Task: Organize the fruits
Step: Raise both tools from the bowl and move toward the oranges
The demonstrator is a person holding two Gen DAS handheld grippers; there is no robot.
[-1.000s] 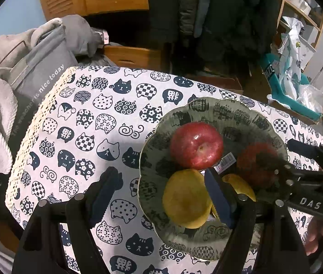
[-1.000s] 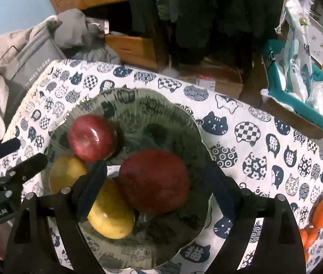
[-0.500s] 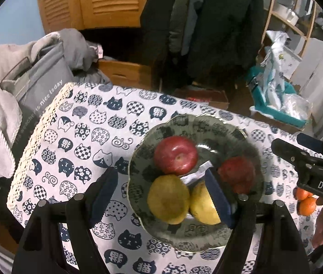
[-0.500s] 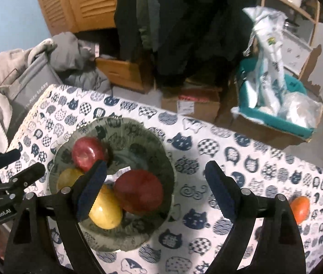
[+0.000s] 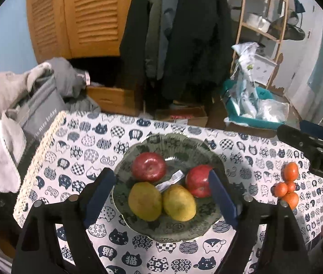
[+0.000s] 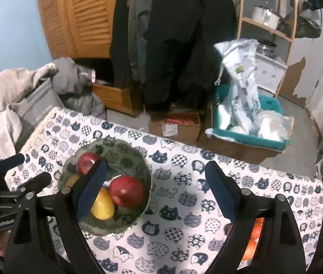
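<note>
A green patterned plate [image 5: 170, 230] on the cat-print tablecloth holds two red apples [image 5: 148, 166] [image 5: 198, 180], two yellow fruits [image 5: 145, 201] [image 5: 179, 202] and a small white wrapper [image 5: 170, 181]. My left gripper [image 5: 161, 196] hangs above the plate, its jaws opening, nothing gripped between them. In the right wrist view the plate [image 6: 127, 223] lies at lower left with a red apple [image 6: 126, 193] and a yellow fruit [image 6: 103, 206]. My right gripper [image 6: 155, 190] is open and empty above the cloth, right of the plate. Several small oranges [image 5: 287, 186] lie at the right.
The table's far edge drops to a floor with a cardboard box [image 6: 175, 126] and a teal bin of plastic bags [image 6: 248, 123]. Grey clothes and a bag [image 5: 17, 105] pile up at the left edge. A wooden shelf [image 5: 259, 29] stands behind on the right.
Both grippers have risen and pulled back from the plate, which looks smaller now. The red apple that was between the right gripper's fingers rests on the plate. The left jaws stand wider.
</note>
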